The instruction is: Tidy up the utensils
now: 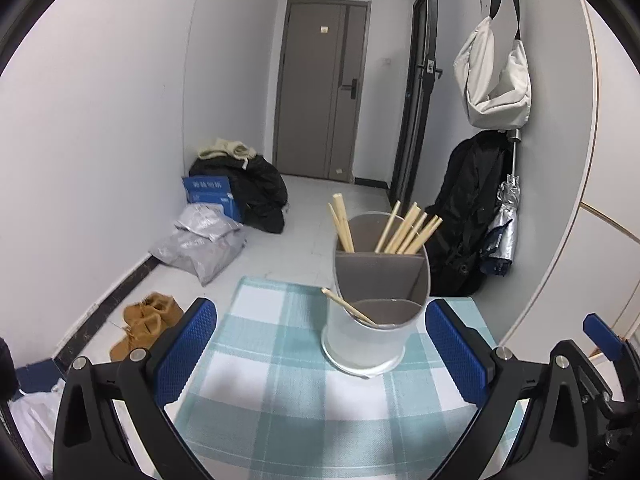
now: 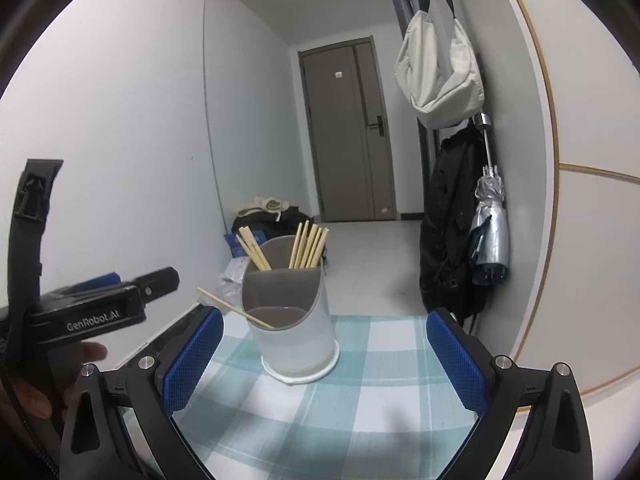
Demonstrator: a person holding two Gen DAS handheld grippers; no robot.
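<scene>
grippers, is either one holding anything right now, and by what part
Nothing is held. The left gripper and right gripper are both open and empty. The chopsticks all stand in the holder.

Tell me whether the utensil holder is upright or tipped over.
Upright. The holder stands on its base on the checked cloth, chopsticks sticking up from its back compartments.

1 utensil holder (image 1: 372, 320), roughly 9 chopsticks (image 1: 404, 228), 2 shoes (image 1: 146, 320)
</scene>
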